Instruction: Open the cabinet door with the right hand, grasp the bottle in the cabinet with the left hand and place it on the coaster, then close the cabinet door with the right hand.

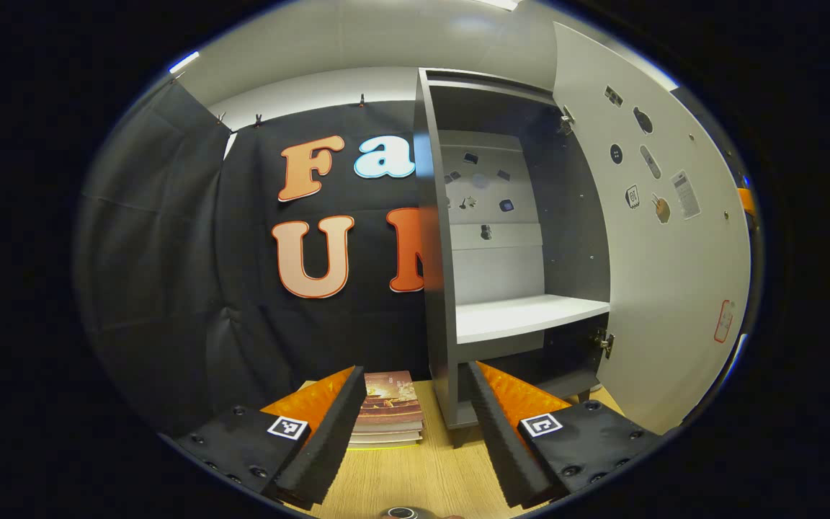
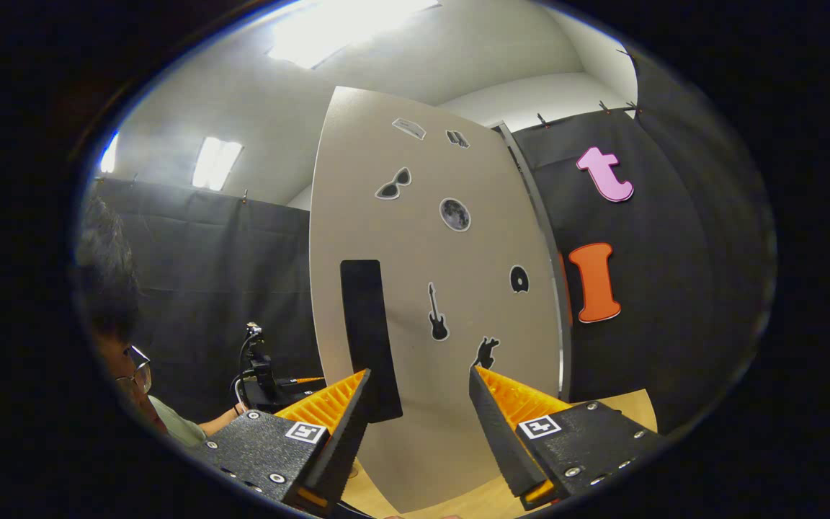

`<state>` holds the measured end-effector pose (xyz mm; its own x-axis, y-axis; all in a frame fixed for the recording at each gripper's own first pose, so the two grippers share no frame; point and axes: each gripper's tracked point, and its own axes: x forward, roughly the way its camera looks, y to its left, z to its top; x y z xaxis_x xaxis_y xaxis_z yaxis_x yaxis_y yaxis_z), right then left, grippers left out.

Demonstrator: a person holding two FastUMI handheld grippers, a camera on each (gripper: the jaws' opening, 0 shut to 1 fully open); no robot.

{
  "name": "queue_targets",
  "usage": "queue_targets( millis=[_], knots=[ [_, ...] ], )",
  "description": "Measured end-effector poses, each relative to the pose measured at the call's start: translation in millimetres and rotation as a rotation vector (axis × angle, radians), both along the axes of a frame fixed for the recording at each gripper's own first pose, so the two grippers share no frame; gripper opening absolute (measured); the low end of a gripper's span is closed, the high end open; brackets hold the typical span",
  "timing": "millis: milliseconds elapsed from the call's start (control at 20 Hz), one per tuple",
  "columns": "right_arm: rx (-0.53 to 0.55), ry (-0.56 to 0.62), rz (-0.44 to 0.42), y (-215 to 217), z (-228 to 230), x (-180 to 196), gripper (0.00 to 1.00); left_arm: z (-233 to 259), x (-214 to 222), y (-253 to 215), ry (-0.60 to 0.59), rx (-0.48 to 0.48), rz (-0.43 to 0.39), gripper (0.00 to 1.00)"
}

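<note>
Left gripper view: the left gripper (image 1: 415, 432) hovers over the wooden counter (image 1: 415, 479), jaws spread wide with nothing between them. Just beyond lies a flat stack of books (image 1: 390, 407). Behind it stands the cabinet (image 1: 440, 288), its white shelf (image 1: 523, 316) bare, the cabinet door (image 1: 667, 274) swung open to the right, long axis upright. Right gripper view: the right gripper (image 2: 418, 432), jaws wide and holding nothing, faces the door's outer side near its dark vertical handle (image 2: 368, 339). I cannot tell where the bottle is.

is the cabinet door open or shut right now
Open. In the left gripper view the cabinet door is swung wide to the right on its hinges, exposing the cabinet interior and its white shelf.
</note>
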<state>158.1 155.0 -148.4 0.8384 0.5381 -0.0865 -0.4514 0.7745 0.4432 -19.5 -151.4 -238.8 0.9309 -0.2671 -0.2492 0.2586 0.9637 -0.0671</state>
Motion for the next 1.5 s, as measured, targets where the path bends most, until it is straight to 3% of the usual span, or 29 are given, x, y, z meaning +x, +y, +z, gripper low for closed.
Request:
queue_targets(
  millis=[450,750,1100,1500],
  knots=[
    [0.015,-0.019,0.023,24.6,-4.6,36.9,0.83,4.1,14.3,28.7,-0.029,-0.011,0.028,0.92],
    [-0.069,-0.012,-0.004,32.2,-13.1,59.7,0.83,6.9,25.8,42.8,-0.047,-0.012,0.039,0.92],
    [-0.213,0.005,-0.045,28.3,-24.0,56.0,0.84,17.3,30.6,55.6,-0.045,-0.016,0.053,0.92],
    [-0.279,0.046,-0.116,30.9,-41.0,82.5,0.84,32.2,35.1,77.7,-0.044,-0.072,0.080,0.91]
  ],
)
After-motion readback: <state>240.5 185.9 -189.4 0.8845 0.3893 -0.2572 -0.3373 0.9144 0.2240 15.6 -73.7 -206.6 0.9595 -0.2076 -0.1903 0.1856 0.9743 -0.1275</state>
